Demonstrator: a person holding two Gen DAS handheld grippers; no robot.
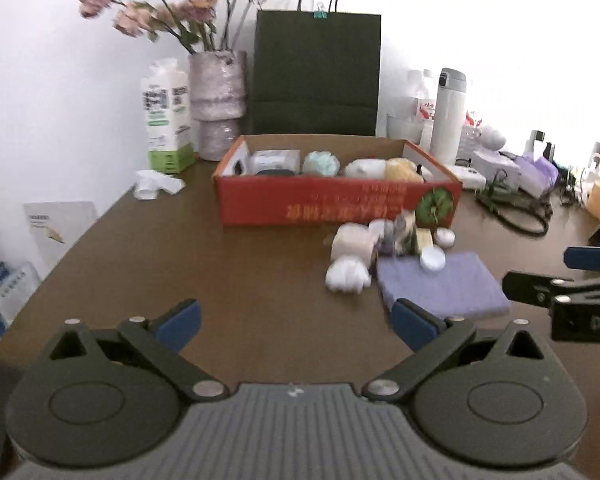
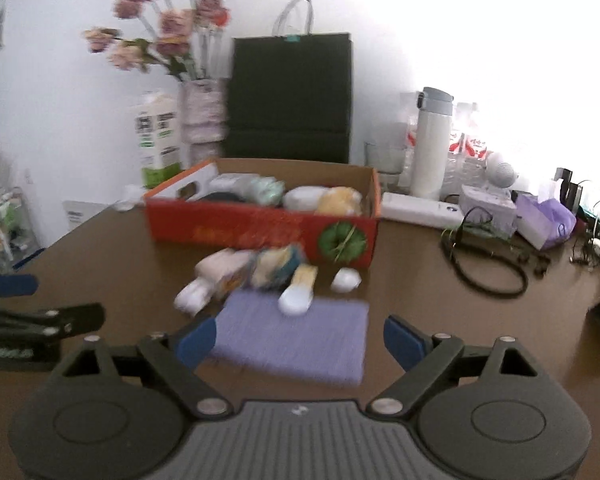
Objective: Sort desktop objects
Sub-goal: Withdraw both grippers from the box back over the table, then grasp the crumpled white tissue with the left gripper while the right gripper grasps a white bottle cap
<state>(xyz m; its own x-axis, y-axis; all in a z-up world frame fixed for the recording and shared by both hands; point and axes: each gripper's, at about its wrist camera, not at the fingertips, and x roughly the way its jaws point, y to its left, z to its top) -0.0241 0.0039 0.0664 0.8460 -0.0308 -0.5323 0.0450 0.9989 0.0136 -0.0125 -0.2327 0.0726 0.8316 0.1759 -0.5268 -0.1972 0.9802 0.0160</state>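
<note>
A red cardboard box (image 1: 336, 204) (image 2: 260, 232) stands mid-table with several soft items inside. In front of it lies a pile: a pink roll (image 1: 354, 242), a white crumpled wad (image 1: 346, 276), a round white lid (image 1: 433, 260) (image 2: 296, 300), a small white disc (image 1: 445, 237) (image 2: 346, 280) and a folded purple cloth (image 1: 440, 284) (image 2: 296, 340). My left gripper (image 1: 296, 322) is open over bare table, left of the cloth. My right gripper (image 2: 300, 340) is open, its fingers on either side of the cloth's near edge and apart from it. Nothing is held.
Behind the box stand a dark green paper bag (image 1: 316, 76), a vase of pink flowers (image 1: 218, 92), a milk carton (image 1: 166, 116) and a white flask (image 1: 448, 116). Crumpled white paper (image 1: 156, 186) lies left. A black cable (image 2: 484, 268) and tissue packs (image 2: 544, 216) clutter the right.
</note>
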